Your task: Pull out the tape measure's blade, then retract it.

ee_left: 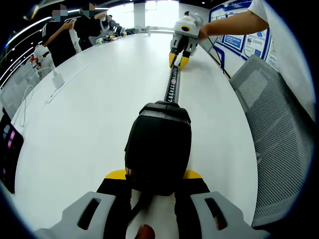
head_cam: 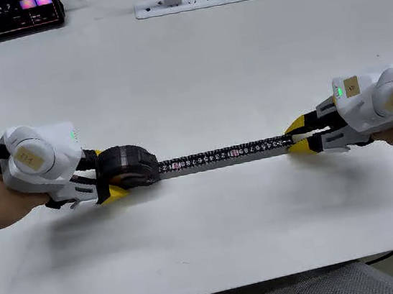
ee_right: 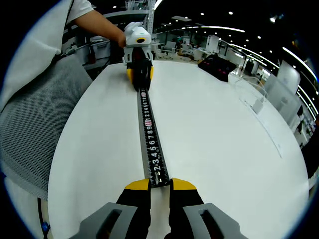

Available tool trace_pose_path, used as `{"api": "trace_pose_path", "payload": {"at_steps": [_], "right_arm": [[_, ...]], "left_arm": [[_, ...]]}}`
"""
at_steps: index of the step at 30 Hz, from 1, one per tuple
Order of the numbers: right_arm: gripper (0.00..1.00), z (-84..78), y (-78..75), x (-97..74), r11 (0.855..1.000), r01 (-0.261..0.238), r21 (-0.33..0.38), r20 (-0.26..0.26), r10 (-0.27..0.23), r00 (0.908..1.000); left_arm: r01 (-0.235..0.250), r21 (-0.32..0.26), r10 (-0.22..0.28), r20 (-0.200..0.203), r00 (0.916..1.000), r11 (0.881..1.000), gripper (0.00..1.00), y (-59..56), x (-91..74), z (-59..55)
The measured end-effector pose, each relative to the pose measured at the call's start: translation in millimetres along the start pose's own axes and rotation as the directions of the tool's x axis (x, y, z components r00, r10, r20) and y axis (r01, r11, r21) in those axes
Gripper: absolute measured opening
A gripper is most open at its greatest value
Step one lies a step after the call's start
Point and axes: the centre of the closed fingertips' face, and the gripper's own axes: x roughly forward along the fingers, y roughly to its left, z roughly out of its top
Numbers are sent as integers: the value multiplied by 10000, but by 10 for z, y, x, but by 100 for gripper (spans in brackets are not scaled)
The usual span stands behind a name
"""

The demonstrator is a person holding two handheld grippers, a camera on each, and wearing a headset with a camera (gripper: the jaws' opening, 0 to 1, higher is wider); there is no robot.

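Left gripper (head_cam: 111,178) fingers clamped on one tape measure (head_cam: 128,167); right gripper (head_cam: 297,136) fingers clamped on blade (head_cam: 219,155) tip. Head view: one power strip (head_cam: 197,0), surface's far edge.

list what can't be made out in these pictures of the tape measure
- Blade tip hook: right gripper view, hidden between the jaws of the right gripper.
- Tape measure case, any lock or label: left gripper view, its dark back faces the camera.
- Dark device: head view, cut off by the top edge.
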Motion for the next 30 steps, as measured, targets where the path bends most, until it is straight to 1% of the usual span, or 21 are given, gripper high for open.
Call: {"api": "trace_pose_path", "payload": {"at_steps": [6, 11, 16, 21, 24, 30], "right_arm": [[9, -32, 9, -33, 10000, 22, 51, -74, -21, 10000], [9, -33, -2, -25, 9999, 51, 123, -161, -49, 9999], [10, -27, -2, -19, 9999, 41, 148, -298, -37, 9996], [10, -34, -10, -18, 9996, 72, 287, -343, -62, 9994], [10, -26, -12, -11, 9995, 92, 316, -363, -80, 9993], [10, -26, -14, -5, 9998, 36, 196, -385, -28, 9993]], "left_arm": [[-4, 7, 4, 12, 10000, 10000, 28, -4, 0, 3], [-38, -32, 39, 46, 10000, 10000, 28, -2, 1, 6], [-96, -31, 96, -6, 10000, 9999, 29, -1, 6, 5], [-146, -1, 146, -41, 9999, 9999, 29, 6, 12, 9], [-155, -87, 155, -6, 9999, 9998, 29, 13, 15, 10], [-143, -77, 142, -21, 9999, 9999, 29, 24, 20, 5]]}}
